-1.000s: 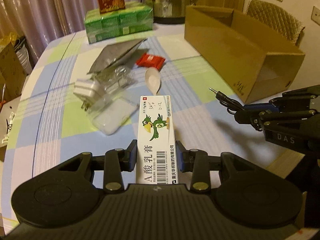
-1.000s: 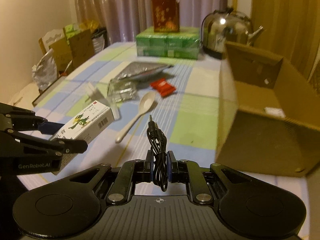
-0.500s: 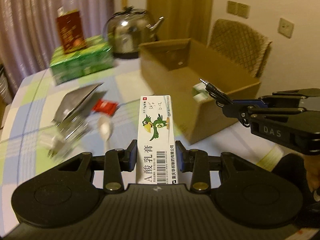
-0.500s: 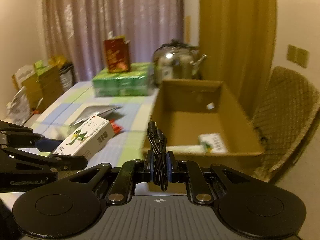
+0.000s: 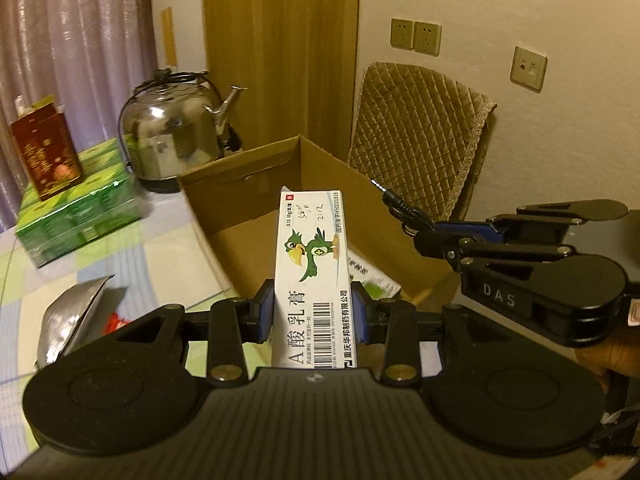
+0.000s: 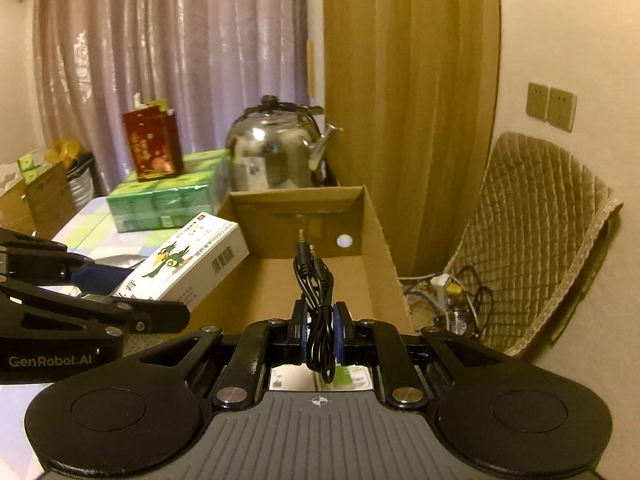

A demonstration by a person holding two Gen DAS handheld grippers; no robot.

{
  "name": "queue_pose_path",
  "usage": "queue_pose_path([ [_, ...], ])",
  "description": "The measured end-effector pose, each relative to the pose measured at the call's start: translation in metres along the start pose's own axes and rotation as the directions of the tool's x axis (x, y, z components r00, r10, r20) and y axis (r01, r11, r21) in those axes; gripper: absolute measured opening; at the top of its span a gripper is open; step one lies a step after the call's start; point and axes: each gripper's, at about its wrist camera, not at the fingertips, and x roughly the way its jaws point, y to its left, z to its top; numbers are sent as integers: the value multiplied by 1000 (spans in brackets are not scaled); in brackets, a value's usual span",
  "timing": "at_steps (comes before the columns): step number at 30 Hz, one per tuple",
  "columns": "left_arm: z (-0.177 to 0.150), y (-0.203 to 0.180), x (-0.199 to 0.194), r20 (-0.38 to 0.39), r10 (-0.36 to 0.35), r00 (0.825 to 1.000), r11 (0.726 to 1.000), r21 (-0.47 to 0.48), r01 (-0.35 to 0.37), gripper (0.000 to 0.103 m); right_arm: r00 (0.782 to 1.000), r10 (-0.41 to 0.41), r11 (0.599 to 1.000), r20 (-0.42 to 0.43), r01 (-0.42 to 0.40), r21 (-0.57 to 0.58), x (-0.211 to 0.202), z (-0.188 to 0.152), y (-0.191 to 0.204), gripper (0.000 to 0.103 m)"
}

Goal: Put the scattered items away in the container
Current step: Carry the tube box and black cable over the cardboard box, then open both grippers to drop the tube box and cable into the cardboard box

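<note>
My left gripper [image 5: 313,312] is shut on a white ointment box with a green parrot [image 5: 314,264] and holds it in the air over the near edge of the open cardboard box [image 5: 240,204]. My right gripper [image 6: 319,328] is shut on a coiled black audio cable [image 6: 316,280] and holds it above the cardboard box [image 6: 380,240]. A small green-and-white box [image 5: 372,280] lies inside the box. In the right wrist view the left gripper [image 6: 120,304] with the ointment box [image 6: 188,260] is at the left. In the left wrist view the right gripper [image 5: 432,236] is at the right.
A steel kettle [image 5: 172,140], a green multipack [image 5: 80,208] with a red carton [image 5: 44,156] on it stand at the back of the checked tablecloth. A silver foil pouch [image 5: 72,320] lies at the left. A padded chair [image 6: 540,232] stands beyond the box.
Both grippers have risen and swung right from the table's scattered items to above the cardboard box, each still holding its item.
</note>
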Motion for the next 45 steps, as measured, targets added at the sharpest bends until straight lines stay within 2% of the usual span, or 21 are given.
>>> queue_pose_path([
  [5, 14, 4, 37, -31, -12, 999, 1000, -11, 12, 33, 998, 5, 1000, -57, -3, 22, 31, 2, -15, 10],
  [12, 12, 14, 81, -96, -9, 995, 1000, -17, 7, 33, 993, 3, 999, -121, 1, 32, 63, -4, -24, 9],
  [23, 4, 15, 111, -139, 3, 990, 1000, 27, 1, 33, 989, -1, 999, -146, 7, 38, 77, -9, -30, 10],
  [28, 8, 14, 107, -129, 2, 992, 1000, 27, 1, 33, 989, -3, 999, -145, 9, 34, 74, -8, -30, 9],
  [37, 15, 24, 71, -67, 37, 997, 999, 5, -37, 33, 988, 17, 1000, -156, -13, 26, 75, -8, -26, 10],
  [45, 10, 29, 52, -47, 44, 998, 999, -22, -45, 33, 986, 32, 999, -162, -30, 15, 84, -8, -19, 10],
])
